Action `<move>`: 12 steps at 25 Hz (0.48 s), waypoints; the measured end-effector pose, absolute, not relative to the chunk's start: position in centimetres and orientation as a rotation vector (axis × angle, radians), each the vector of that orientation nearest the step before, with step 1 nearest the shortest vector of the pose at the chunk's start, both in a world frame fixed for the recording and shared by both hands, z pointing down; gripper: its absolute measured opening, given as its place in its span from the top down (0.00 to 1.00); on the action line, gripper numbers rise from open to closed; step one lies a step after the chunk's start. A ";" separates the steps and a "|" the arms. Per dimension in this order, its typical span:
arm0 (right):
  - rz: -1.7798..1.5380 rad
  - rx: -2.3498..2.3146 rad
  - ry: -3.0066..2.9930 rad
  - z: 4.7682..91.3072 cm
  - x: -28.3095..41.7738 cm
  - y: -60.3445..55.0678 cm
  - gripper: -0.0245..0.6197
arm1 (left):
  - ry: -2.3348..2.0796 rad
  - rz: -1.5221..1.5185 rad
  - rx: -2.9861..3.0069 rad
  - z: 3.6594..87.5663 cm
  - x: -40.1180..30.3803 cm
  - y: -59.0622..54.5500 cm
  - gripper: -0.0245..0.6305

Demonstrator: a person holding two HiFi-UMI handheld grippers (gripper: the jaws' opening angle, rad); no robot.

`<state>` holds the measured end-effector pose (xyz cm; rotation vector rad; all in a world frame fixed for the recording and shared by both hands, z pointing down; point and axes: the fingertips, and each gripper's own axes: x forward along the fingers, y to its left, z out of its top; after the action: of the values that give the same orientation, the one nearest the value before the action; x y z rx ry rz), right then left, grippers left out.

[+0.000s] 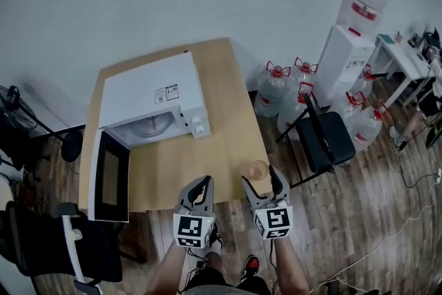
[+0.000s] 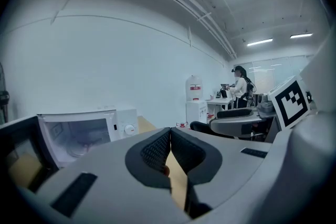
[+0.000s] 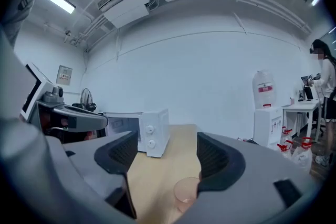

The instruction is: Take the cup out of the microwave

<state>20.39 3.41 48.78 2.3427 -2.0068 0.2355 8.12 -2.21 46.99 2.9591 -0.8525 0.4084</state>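
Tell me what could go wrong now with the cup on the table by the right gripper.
The cup stands close to the right edge of the table, beside one jaw of the open right gripper; a sideways nudge could knock it off. The microwave door stands wide open toward the table's front, where it could get bumped.

Desk [image 1: 221,141]: light wooden top, by a white wall.
Microwave [image 1: 153,94]: white, standing on the desk's back left part, its door [image 1: 110,177] swung open toward the front edge.
Cup [image 1: 258,170]: translucent, pinkish, upright near the desk's front right corner.
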 end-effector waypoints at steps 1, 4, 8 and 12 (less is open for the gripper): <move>0.223 2.333 -2.022 48.1 19.9 3.5 0.41 | -0.874 0.400 2.958 46.5 7.5 -2.1 0.93; 0.186 2.297 -2.064 46.2 18.2 3.7 0.54 | -0.936 0.372 2.953 44.9 5.7 -1.7 0.93; 0.162 2.223 -2.144 44.3 15.3 3.7 0.58 | -1.019 0.343 2.947 43.2 3.2 -1.0 0.93; 0.143 2.157 -2.214 43.1 12.5 3.9 0.65 | -1.108 0.328 2.926 42.2 0.3 -0.2 0.93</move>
<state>12.45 3.92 43.09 2.1574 -2.2142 0.1433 0.27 -0.15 42.24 2.9258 -1.1077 0.3283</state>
